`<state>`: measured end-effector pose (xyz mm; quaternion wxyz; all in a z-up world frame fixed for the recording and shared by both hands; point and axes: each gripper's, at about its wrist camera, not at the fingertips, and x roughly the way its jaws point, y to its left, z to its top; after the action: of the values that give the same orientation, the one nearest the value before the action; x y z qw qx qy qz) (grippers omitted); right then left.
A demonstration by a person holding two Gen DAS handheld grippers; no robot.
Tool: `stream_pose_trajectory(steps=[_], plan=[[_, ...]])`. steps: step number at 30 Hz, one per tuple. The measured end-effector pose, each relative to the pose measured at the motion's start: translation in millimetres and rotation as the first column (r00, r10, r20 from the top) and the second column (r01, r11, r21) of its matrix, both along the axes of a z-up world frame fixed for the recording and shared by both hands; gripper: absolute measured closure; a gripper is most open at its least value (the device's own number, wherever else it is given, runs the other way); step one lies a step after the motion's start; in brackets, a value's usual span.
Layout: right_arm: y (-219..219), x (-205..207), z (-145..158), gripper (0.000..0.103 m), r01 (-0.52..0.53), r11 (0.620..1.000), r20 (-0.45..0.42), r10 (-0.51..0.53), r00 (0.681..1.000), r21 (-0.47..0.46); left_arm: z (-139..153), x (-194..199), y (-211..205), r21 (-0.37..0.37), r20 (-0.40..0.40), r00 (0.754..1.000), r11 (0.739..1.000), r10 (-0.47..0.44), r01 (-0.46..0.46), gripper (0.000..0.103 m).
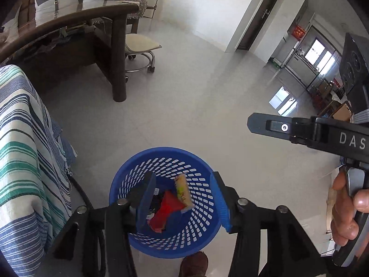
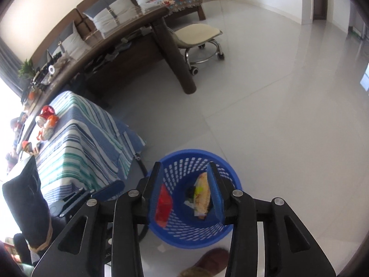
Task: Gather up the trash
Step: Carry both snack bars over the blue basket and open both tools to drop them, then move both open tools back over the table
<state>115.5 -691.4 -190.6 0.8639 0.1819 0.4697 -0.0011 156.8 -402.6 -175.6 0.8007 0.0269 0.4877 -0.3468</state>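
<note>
both my grippers hang over the blue basket (image 1: pixel 203 228) at lower centre of each frame; left gripper (image 1: pixel 184 198) and right gripper (image 2: pixel 189 189) stand apart, gripping nothing, with the red wrapper (image 1: pixel 166 210) and yellow packet (image 1: pixel 183 191) below in the basket.

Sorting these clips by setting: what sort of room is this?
Most likely a home living room. A wooden sofa with cushions runs along the wall, a long dark wooden table stands before it, and a small blue wastebasket sits on the pale tiled floor.
</note>
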Motion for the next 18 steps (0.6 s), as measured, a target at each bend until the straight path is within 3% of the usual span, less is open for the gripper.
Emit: stream_pose_trajectory(steps=[5,9,10,18], plan=[[-4.6,-6.2,18.2,0.048,0.036,0.998,0.073,-0.032,0.997,-0.054,17.3,-5.3,13.0,-0.022,0.024,0.999,0.999,0.029,-0.028,0.053],[0.7,-9.6,35.5,0.014,0.08,0.988,0.143,-0.061,0.988,-0.132,42.6,-16.1,33.2,-0.055,0.057,0.997,0.997,0.053,-0.05,0.052],[3.3,-10.0,39.6,0.01,0.09,0.984,0.16,-0.065,0.985,-0.151,49.9,-20.1,39.6,-0.058,0.073,0.996,0.997,0.058,-0.054,0.05],[44.6,-8.2,59.8,0.01,0.052,0.964,0.229,0.009,0.973,-0.259,87.2,-47.6,107.6,-0.05,0.156,0.98,0.992,0.124,-0.118,0.047]])
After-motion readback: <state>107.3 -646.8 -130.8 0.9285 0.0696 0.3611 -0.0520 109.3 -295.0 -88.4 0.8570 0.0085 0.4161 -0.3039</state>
